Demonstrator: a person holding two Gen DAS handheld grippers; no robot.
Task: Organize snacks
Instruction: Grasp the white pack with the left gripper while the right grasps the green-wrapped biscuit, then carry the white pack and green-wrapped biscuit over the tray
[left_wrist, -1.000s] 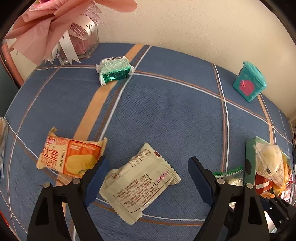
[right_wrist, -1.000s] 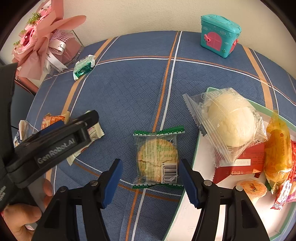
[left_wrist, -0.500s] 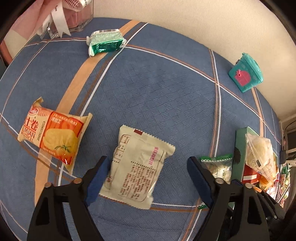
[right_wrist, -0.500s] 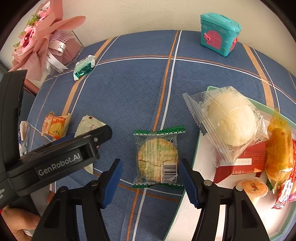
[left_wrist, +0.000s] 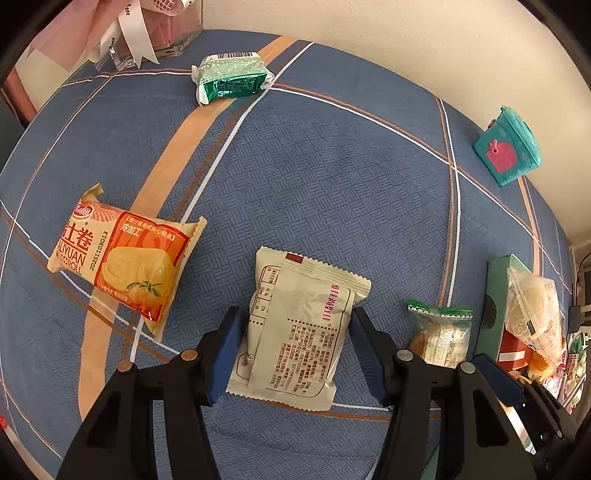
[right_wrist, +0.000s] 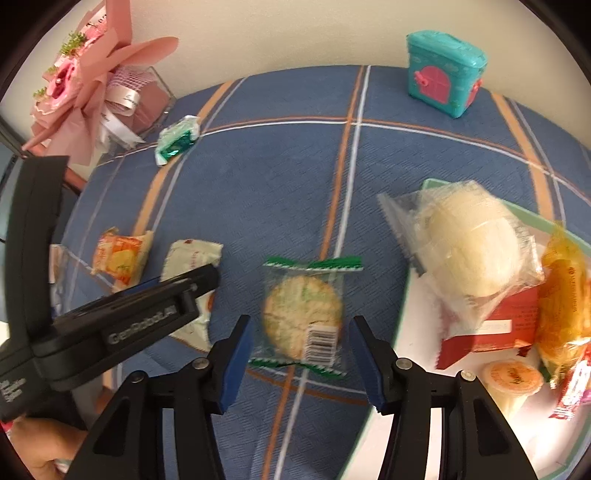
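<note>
On a desk (left_wrist: 332, 177) under a blue plaid cloth, snacks lie scattered, likely waiting to be gathered. Left of the left claw (left_wrist: 295, 347) rests an orange roll packet (left_wrist: 122, 254); a green wafer packet (left_wrist: 231, 79) sits far ahead of it. This claw points steeply down, its jaws closing around a cream packet (left_wrist: 299, 332), with the pads at its sides but not clearly pressing. Right of it, the right claw (right_wrist: 299, 354) also points steeply down, jaws closing around a clear-wrapped cookie (right_wrist: 304, 314) but apart from it. Just right of that claw is a tray (right_wrist: 410, 332) already holding a wrapped bun (right_wrist: 469, 243) and other snacks, probably the collecting place.
</note>
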